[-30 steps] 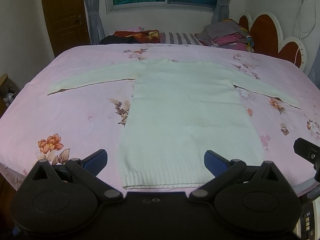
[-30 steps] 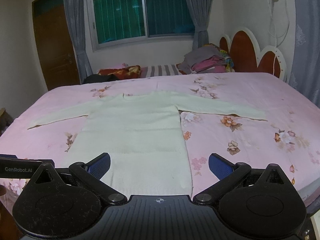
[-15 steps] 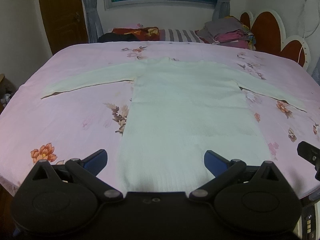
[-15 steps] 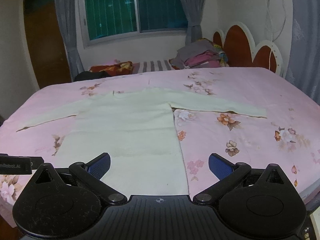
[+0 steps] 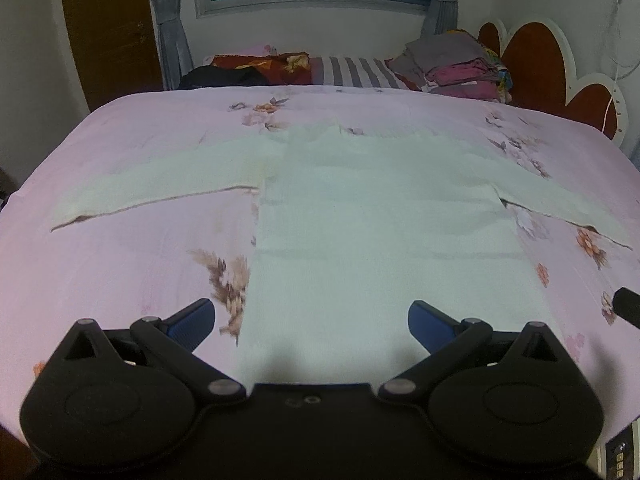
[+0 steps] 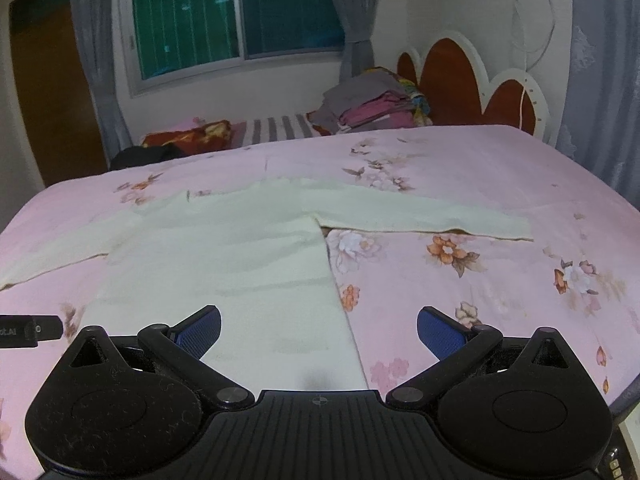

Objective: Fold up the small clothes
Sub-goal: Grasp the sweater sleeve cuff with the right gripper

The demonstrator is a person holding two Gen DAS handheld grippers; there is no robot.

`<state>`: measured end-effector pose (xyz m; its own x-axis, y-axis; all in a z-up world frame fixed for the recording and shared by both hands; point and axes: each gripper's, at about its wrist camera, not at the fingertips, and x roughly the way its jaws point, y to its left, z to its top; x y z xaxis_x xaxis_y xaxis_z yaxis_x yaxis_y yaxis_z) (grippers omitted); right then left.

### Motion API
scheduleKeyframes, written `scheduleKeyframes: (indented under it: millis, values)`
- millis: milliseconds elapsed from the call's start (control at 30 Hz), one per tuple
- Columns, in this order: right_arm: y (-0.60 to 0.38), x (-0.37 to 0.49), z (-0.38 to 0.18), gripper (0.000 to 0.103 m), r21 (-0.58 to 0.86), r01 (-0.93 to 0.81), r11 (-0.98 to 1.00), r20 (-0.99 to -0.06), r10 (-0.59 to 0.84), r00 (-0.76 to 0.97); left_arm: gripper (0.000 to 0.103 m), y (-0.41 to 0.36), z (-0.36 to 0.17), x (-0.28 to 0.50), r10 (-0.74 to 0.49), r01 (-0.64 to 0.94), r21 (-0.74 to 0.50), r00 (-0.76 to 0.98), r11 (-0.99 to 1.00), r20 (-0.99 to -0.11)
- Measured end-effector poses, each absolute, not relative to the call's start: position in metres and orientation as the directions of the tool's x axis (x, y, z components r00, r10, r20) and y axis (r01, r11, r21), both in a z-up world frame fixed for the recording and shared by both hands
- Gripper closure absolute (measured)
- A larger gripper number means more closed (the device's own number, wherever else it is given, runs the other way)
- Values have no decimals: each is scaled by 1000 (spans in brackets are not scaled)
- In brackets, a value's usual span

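Note:
A pale cream long-sleeved sweater (image 5: 380, 220) lies flat on the pink floral bedspread (image 5: 120, 280), sleeves spread left and right, hem toward me. My left gripper (image 5: 310, 322) is open and empty over the sweater's lower left part. In the right wrist view the sweater (image 6: 224, 264) fills the left half, its right sleeve (image 6: 432, 220) reaching right. My right gripper (image 6: 318, 332) is open and empty above the sweater's lower right edge. Each gripper's tip shows at the edge of the other's view.
A stack of folded clothes (image 5: 456, 68) and dark and red bedding (image 5: 256, 68) lie at the bed's far edge under the window. A red and white headboard (image 6: 472, 80) stands at the right. A wooden door (image 5: 108, 28) is at the back left.
Both grippers have moved forward over the bed. The sweater's hem has passed out of sight under them. Both jaws stay open.

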<state>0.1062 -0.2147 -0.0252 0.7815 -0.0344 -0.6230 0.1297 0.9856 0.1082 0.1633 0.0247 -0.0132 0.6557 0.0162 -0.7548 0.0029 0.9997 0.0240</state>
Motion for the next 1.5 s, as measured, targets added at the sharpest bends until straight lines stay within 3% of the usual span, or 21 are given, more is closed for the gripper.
scheduleKeyframes:
  millis: [700, 1200, 1267, 1300, 1500]
  values:
    - [-254, 199, -33, 0, 113, 240, 964, -618, -121, 777, 1, 22, -31, 256, 1, -8, -6, 651, 1000, -759]
    - [-404, 277, -100, 1, 188, 401, 897, -697, -166, 697, 3, -29, -65, 346, 72, -62, 42, 628, 997, -775]
    - [-422, 284, -111, 8, 187, 429, 884, -712, -178, 679, 3, -36, -70, 354, 78, -63, 49, 624, 997, -778]
    - [-430, 286, -116, 24, 190, 437, 879, -721, -177, 669, 3, -40, -72, 358, 82, -64, 54, 621, 996, -779]
    - [-481, 301, -145, 27, 226, 546, 807, -769, -196, 608, 6, -51, -82, 373, 96, -53, 80, 614, 995, -784]
